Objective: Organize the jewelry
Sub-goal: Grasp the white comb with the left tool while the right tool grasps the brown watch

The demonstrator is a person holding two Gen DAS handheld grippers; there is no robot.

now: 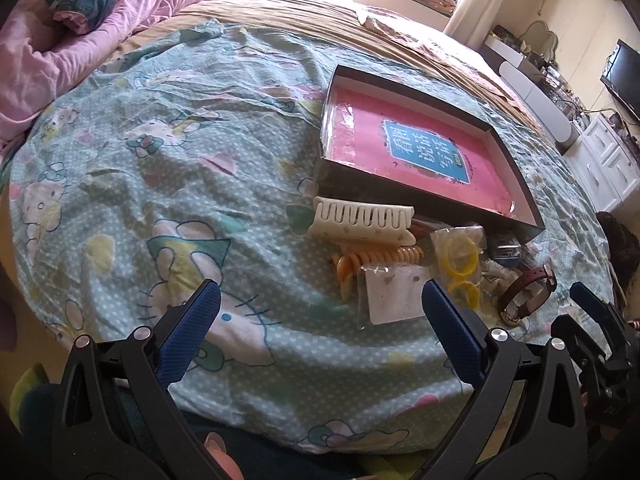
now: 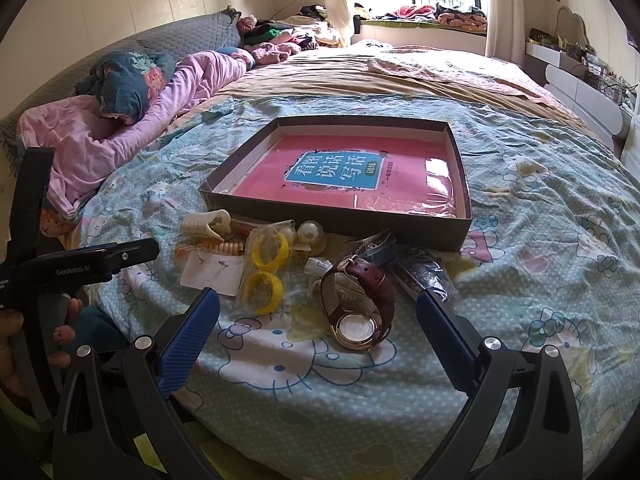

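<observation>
A shallow dark box [image 2: 332, 222] with a pink book inside lies on the bed; it also shows in the left wrist view [image 1: 420, 200]. In front of it lies a pile of accessories: a cream hair claw [image 1: 362, 220], an orange spiral tie [image 1: 376, 258], an earring card [image 1: 394, 294], bagged yellow rings [image 2: 267, 268], pearl earrings [image 2: 310, 234] and a maroon-strap watch [image 2: 358, 306]. My left gripper [image 1: 320, 300] is open, near the card. My right gripper [image 2: 318, 310] is open, just short of the watch.
A Hello Kitty sheet [image 2: 540, 248] covers the round bed. Pink bedding and pillows [image 2: 132, 100] lie at the far left. White drawers [image 1: 600, 160] and a TV [image 1: 624, 78] stand to the right.
</observation>
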